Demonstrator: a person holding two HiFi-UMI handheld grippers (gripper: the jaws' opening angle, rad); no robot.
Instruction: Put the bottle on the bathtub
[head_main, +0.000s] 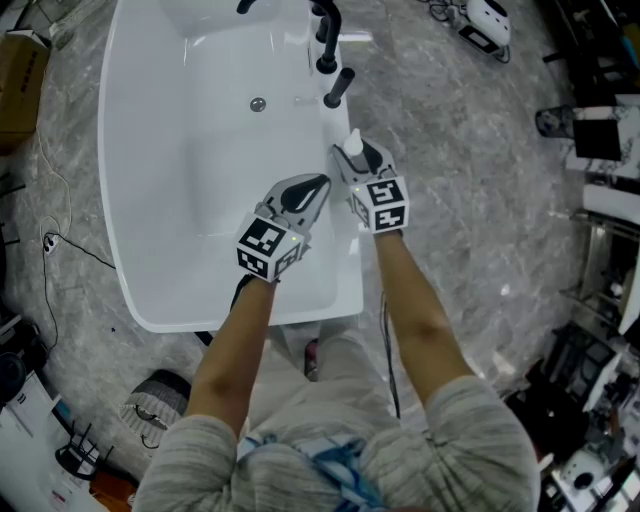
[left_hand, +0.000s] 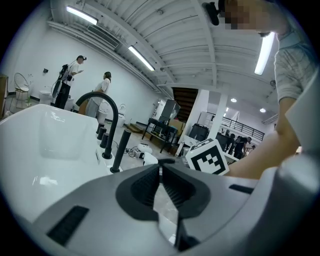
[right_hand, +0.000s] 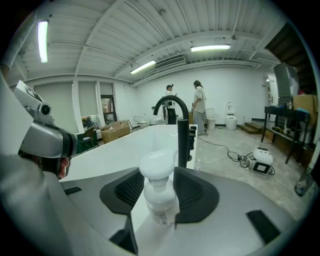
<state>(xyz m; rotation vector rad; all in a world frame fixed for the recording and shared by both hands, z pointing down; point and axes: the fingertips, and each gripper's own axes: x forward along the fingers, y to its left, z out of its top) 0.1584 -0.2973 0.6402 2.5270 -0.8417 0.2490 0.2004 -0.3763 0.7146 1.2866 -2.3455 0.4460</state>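
Jaws of the right gripper (right_hand: 158, 175) stand apart around the upright white bottle (right_hand: 161, 201) on the bathtub (right_hand: 125, 145) rim; left gripper (left_hand: 160, 167) jaws are together, empty

- Black arched faucet (left_hand: 113, 131), upright; black rod handle (right_hand: 183, 140) just beside it.
- Two people (right_hand: 199, 100) standing far back.
- White device (right_hand: 261, 159), cabled, on marbled floor (head_main: 470, 180).
- Cardboard box (head_main: 22, 75) at left edge.

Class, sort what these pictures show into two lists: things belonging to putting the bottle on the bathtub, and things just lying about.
Belongs to the job:
bottle, between the open fingers of the right gripper
bathtub

Just lying about:
cardboard box
white device on the floor
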